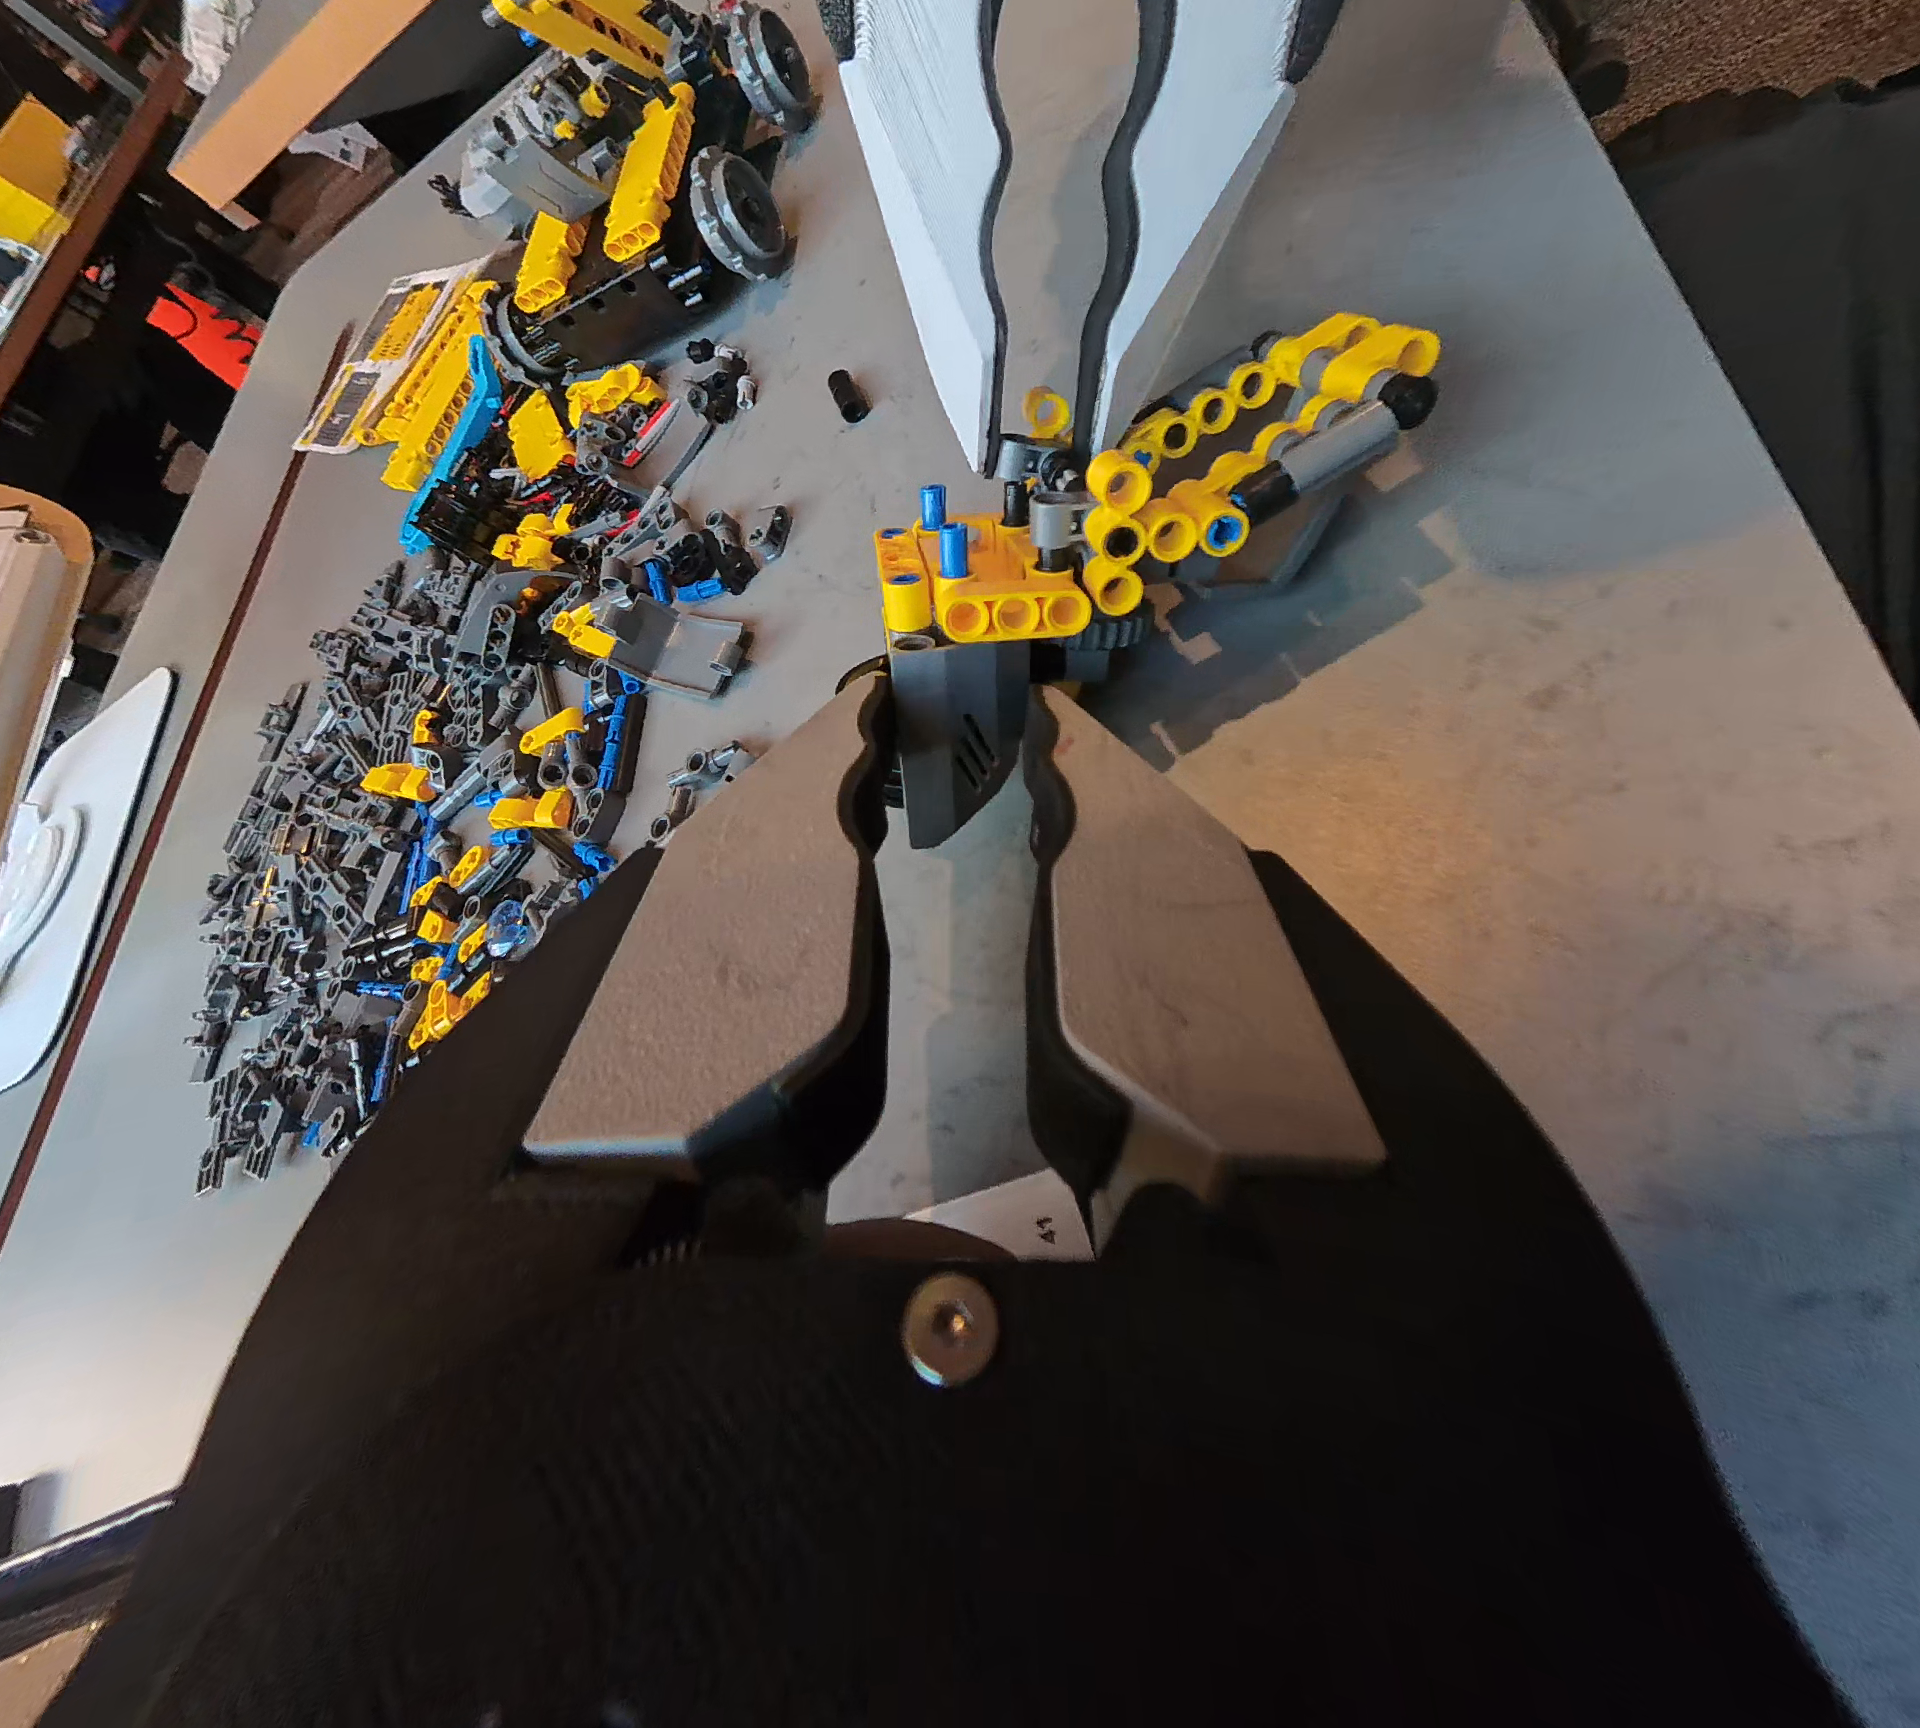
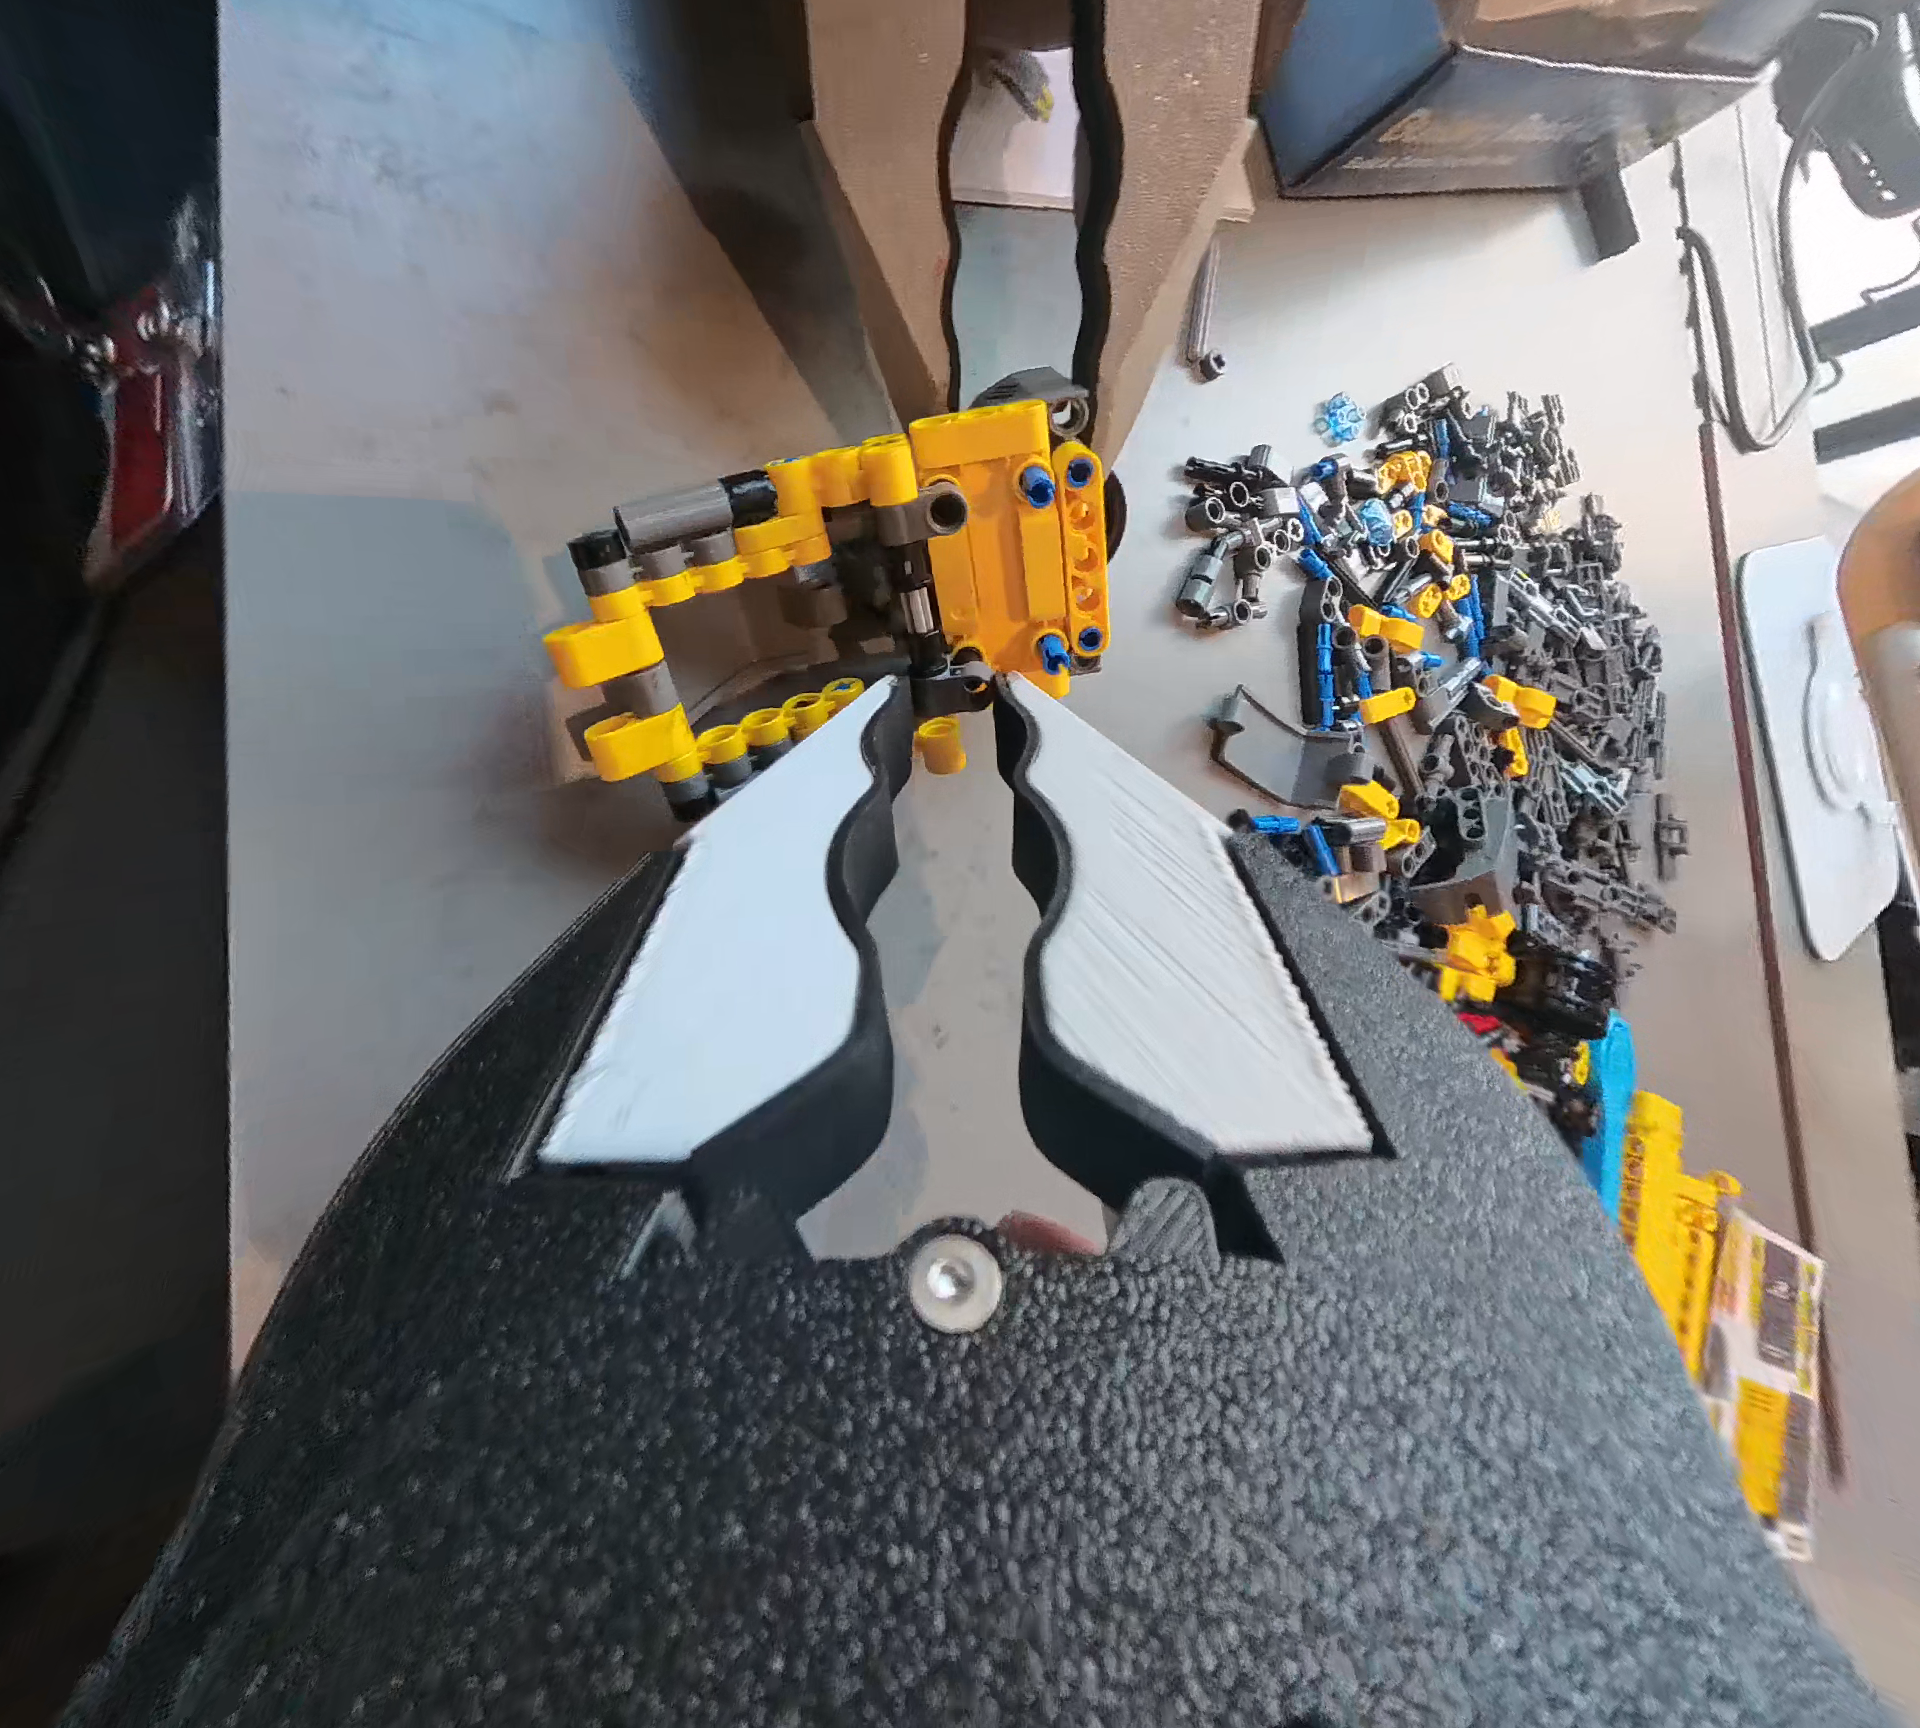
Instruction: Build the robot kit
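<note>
Both tongs (image 1: 956, 702) (image 2: 945, 702) tip-to-tip, level, on the yellow brick assembly (image 1: 997, 587)

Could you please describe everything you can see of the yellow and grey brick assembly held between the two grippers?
The brick assembly looks like plastic: a yellow block studded with blue pins sits on a dark grey vented panel, and two yellow holed arms with grey and black cylinders branch off one side. It stands on the grey table, apart from the loose parts pile. The left gripper clamps the grey panel; the right gripper closes on a small black connector at the opposite end.
</note>
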